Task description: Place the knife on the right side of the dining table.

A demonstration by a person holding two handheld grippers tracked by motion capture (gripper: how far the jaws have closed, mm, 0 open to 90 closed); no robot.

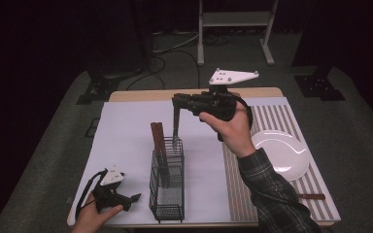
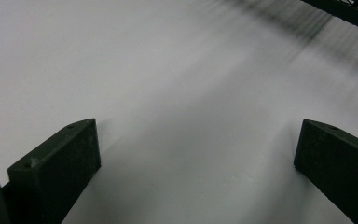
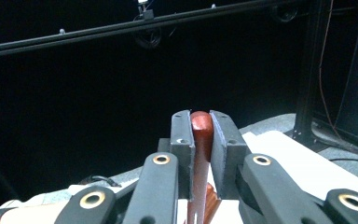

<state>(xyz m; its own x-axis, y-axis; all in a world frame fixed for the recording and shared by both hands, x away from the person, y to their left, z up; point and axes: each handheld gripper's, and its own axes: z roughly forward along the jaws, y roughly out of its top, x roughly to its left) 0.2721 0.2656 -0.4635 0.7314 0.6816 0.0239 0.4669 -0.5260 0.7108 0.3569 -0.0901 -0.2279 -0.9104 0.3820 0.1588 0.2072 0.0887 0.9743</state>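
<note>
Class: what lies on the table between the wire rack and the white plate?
High view: bare white mat and striped mat separate rack and plate; the right forearm crosses above.

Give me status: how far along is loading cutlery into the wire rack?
Done: two wooden-handled pieces stand upright in the wire rack. In hand: the right tongs are shut on a fork by its handle, holding it tines-down just above the rack's far end. Left: one piece lies on the striped mat beside the plate. Left tongs rest open, holding nothing.

Three utensils at one rack [image 1: 167, 191], one plate [image 1: 282, 153], one knife [image 1: 311, 196]
</note>
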